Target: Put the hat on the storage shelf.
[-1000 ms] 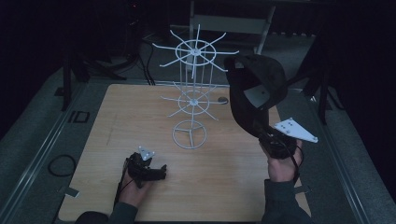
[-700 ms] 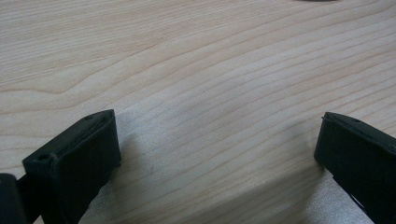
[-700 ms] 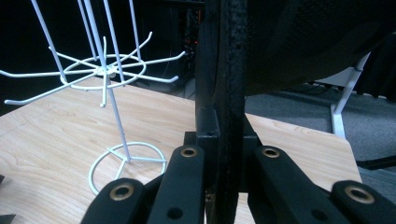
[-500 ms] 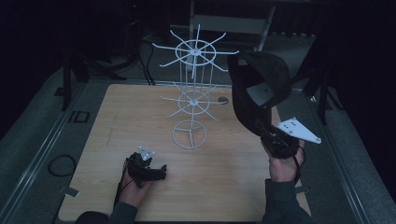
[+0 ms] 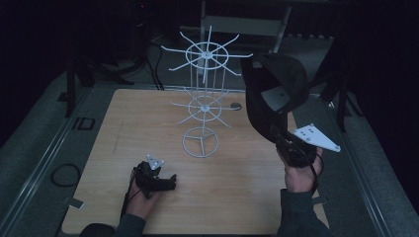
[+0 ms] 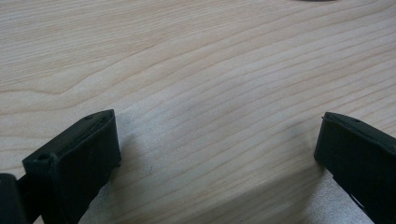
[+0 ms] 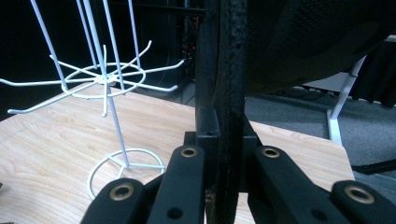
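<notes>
At two o'clock of the rack (image 5: 202,98), the right gripper (image 5: 276,134) clamps a black cap (image 5: 274,86), awaiting a hook; the left gripper (image 5: 165,181) rests wide open, empty.

Black cap (image 5: 274,91), white wire rack (image 5: 203,101)
</notes>
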